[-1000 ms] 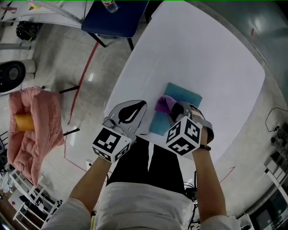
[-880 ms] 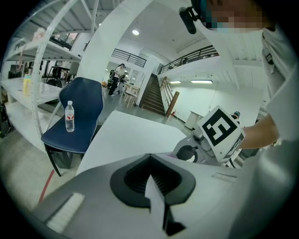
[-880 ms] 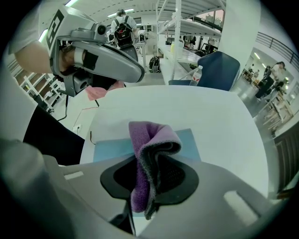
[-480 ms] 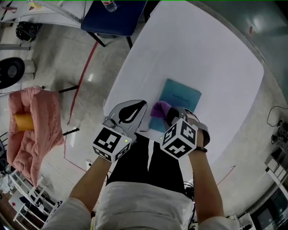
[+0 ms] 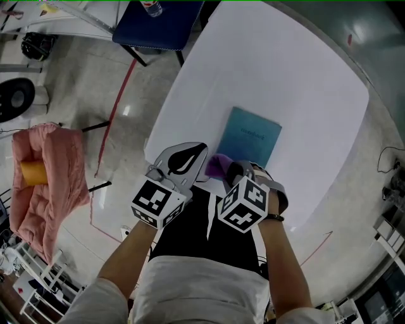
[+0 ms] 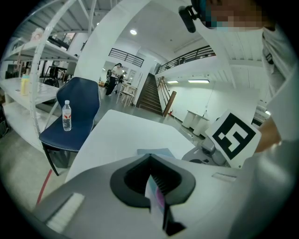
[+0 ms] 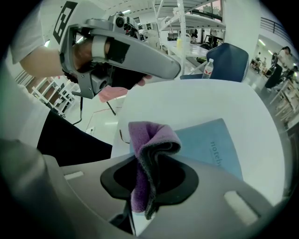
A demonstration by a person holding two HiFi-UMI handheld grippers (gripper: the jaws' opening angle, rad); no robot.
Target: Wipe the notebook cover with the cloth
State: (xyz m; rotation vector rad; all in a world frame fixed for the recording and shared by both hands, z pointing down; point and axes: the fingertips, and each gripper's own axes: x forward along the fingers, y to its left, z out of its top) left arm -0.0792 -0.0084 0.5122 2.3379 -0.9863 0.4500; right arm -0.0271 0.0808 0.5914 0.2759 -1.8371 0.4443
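**Purple cloth pinched, notebook right ahead**

Right tool (image 7: pixel 148 156) is clamped on the purple cloth (image 7: pixel 150 133), which blocks the near corner of the teal notebook (image 5: pixel 249 138) lying at 12 o'clock on the white bench (image 5: pixel 297 76). Left tool (image 6: pixel 150 161) has its jaws together, at the cloth's 9 o'clock. Off the bench at 11 there's a blue chair (image 5: pixel 158 25) with a water bottle (image 5: pixel 154 7), and a pink jacket (image 5: pixel 44 171) out at 9.

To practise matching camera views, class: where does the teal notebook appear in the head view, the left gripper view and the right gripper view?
Head view: the notebook lies near the centre, tilted.
Left gripper view: the notebook is a pale blue sliver just above the jaws.
Right gripper view: the notebook is centre right, behind the purple cloth.
Shared landmark: the blue chair.
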